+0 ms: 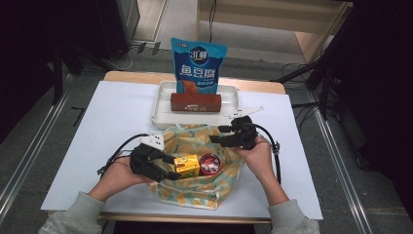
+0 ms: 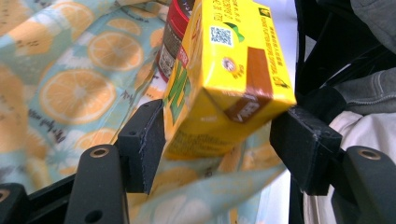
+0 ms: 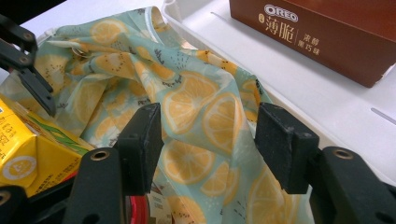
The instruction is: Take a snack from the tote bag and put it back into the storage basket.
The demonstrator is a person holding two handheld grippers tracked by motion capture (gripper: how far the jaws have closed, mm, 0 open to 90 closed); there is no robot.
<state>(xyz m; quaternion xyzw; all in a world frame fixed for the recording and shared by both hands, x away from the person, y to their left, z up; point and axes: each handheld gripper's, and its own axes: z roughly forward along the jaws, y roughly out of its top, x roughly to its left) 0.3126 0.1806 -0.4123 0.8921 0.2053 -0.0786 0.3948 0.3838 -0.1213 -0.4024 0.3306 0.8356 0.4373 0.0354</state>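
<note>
Yellow drink carton (image 2: 224, 79), brown-striped, tilted, seemingly clamped in left tool (image 2: 217, 140).

Even overhead light falls on the white counter (image 1: 122, 146); the surrounding room is dark. Shadows under objects are soft and short. The high view is slightly soft. Both gripper views are bright, with near parts blurred and mild glare on the yellow carton (image 2: 224, 74).

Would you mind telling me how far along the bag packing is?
Done: a red can sits in the lemon-print bag. In hand: the left gripper clamps a yellow carton over it; the right gripper is open. Left: brown box and blue pouch on the tray.
</note>
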